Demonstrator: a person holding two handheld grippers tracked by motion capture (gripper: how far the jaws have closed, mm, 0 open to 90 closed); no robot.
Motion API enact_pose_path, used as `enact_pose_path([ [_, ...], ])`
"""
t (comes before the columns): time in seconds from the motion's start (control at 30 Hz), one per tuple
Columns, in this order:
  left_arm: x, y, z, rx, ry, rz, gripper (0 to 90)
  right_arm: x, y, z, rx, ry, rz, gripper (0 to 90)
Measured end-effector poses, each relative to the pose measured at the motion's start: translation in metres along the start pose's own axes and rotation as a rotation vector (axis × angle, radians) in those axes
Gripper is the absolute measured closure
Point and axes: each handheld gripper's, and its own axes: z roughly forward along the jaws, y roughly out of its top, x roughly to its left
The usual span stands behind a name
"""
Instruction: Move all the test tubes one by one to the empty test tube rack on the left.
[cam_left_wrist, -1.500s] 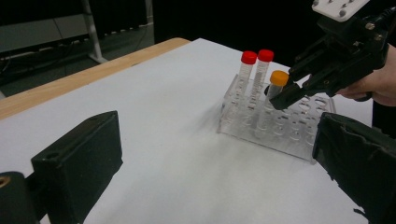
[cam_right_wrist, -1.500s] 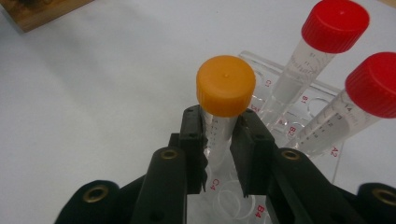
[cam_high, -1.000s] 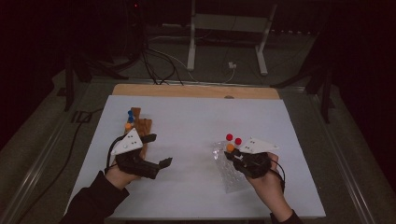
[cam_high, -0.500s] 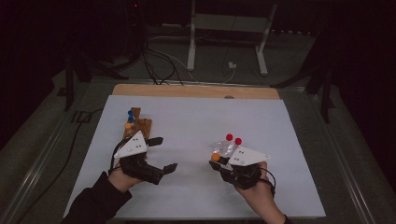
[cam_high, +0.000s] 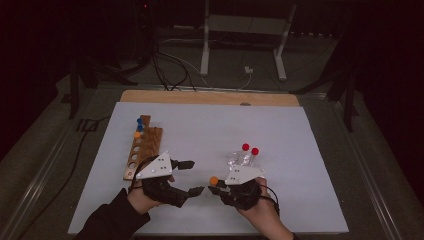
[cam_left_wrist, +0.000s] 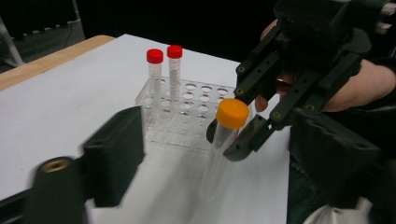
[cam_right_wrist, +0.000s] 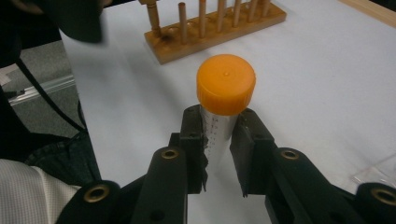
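Orange-capped clear tube (cam_right_wrist: 225, 100) clamped in the right gripper (cam_right_wrist: 219, 140); left gripper (cam_high: 192, 177) closing, nothing between its jaws.

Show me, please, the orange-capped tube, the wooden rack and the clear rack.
orange-capped tube (cam_right_wrist: 226, 84): right gripper view, on its orange cap.
wooden rack (cam_high: 143, 145): high view, on its holed top board.
clear rack (cam_left_wrist: 194, 100): left gripper view, on its holed top plate.

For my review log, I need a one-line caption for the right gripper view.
Right tongs clamp an orange-capped tube just below its cap, with a wooden rack on the white table behind.
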Motion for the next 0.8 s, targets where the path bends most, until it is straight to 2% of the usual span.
enact_pose_path([
  [0.17, -0.004, -0.001, 0.007, -0.002, -0.022, 0.006, 41.2, 0.004, 0.001, 0.006, 0.015, 0.017, -0.001, 74.4],
  [0.37, -0.006, -0.001, 0.014, 0.017, -0.036, 0.038, 57.0, 0.006, 0.003, 0.009, 0.024, 0.034, 0.004, 74.3],
  [0.7, -0.006, -0.001, 0.019, 0.036, -0.042, 0.052, 70.6, 0.010, 0.006, 0.011, 0.021, 0.048, -0.004, 74.3],
  [0.8, -0.007, -0.001, 0.019, 0.041, -0.034, 0.068, 71.4, 0.010, 0.006, 0.011, 0.021, 0.046, -0.002, 74.3],
])
